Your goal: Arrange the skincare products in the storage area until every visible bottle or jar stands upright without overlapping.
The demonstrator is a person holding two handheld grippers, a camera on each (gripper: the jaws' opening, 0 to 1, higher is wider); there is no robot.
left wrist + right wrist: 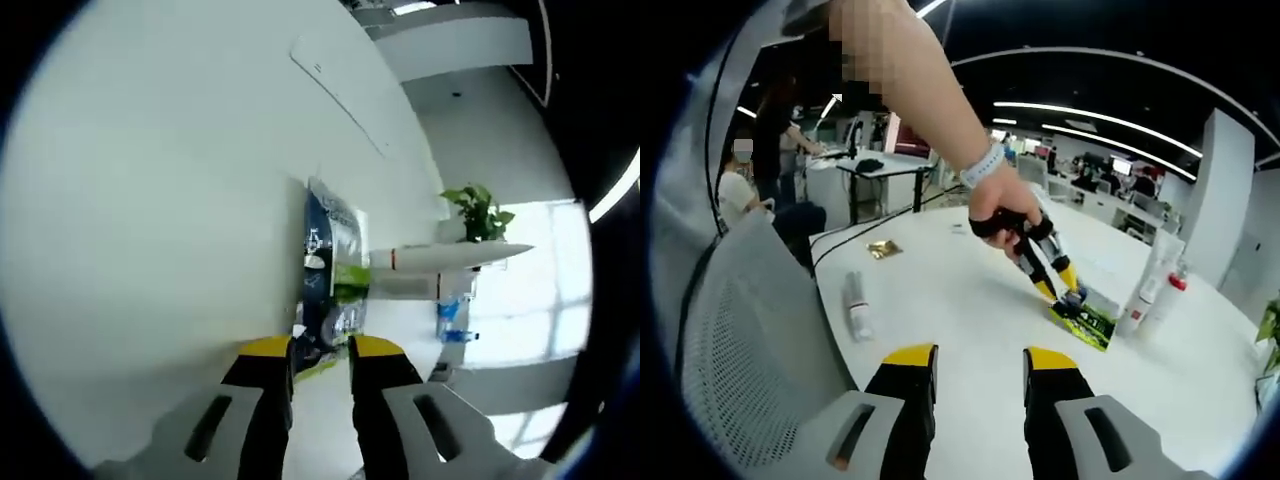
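We judge the step in hand to be setting the green-and-blue box [1086,320] in place: in the right gripper view the left gripper [1070,292] reaches down to it on the white table [970,300], jaws at the box, though we cannot tell whether they clamp it. The right gripper [980,362] hangs back, jaws parted and empty. Two white tubes [1150,285] stand upright just beside the box, while a small tube [856,305] lies flat well apart; next, we reckon, calls for righting it.
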